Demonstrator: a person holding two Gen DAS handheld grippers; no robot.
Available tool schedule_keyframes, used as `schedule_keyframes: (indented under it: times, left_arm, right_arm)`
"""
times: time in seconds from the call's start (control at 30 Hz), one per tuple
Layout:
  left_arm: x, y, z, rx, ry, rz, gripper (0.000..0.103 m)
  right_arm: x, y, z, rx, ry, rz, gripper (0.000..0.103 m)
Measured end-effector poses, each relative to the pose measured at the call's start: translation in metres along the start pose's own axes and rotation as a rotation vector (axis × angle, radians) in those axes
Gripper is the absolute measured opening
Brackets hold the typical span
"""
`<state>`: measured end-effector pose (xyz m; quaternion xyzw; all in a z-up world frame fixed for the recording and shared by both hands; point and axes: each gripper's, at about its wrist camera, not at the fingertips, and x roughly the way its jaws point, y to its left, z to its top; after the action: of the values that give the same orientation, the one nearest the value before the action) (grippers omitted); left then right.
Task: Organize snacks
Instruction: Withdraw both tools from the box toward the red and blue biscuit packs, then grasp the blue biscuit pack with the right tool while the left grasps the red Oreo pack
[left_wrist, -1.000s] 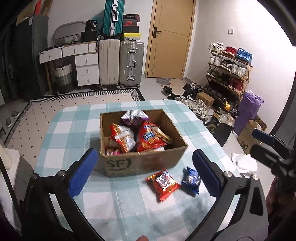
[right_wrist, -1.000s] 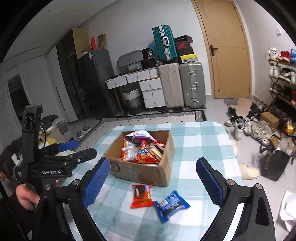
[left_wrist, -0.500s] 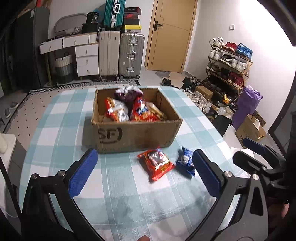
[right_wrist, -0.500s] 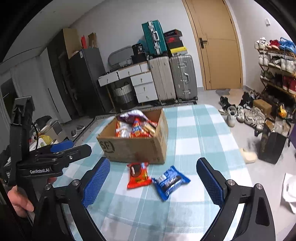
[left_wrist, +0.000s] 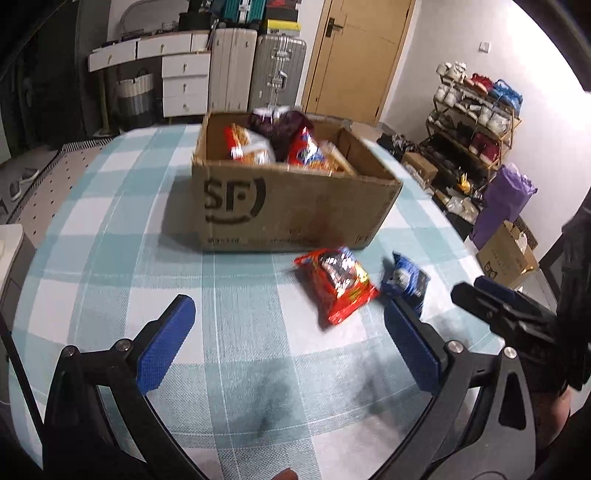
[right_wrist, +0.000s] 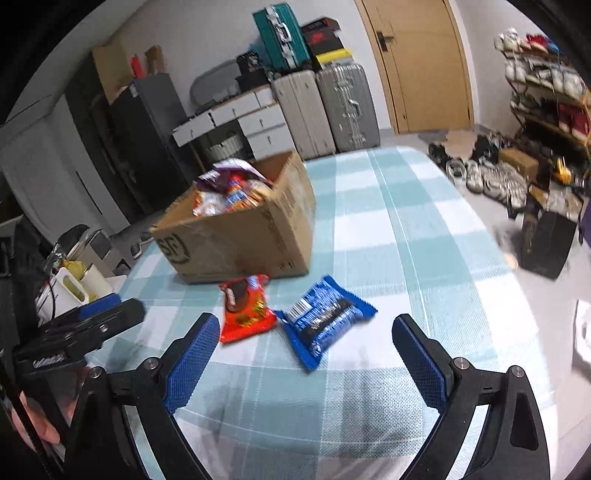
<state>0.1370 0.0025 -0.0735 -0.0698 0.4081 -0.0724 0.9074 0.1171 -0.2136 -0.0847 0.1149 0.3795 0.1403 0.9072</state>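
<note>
A cardboard box (left_wrist: 295, 206) full of snack bags stands on the checked surface (left_wrist: 110, 229). Just in front of the box lie a red snack packet (right_wrist: 245, 308) and, touching it, a blue snack packet (right_wrist: 325, 321). The left gripper (left_wrist: 291, 339) and right gripper (right_wrist: 306, 354) hover nearer than both packets, fingers wide apart and empty.

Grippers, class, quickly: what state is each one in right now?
Left gripper: open, holding nothing.
Right gripper: open, holding nothing.
</note>
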Motion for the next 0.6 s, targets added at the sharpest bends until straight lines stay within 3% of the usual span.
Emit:
schedule_keyframes:
  times: [0.3,0.6]
  left_arm:
    - [0.035,0.009,-0.013,-0.018,0.067,-0.021,0.102]
    - [0.055,0.030,-0.011,-0.062,0.096,-0.038,0.102]
  right_arm:
    - [0.053,-0.014,0.005,0.062,0.106,-0.008,0.096]
    - [0.086,-0.006,0.011,0.058,0.126,-0.059,0.091]
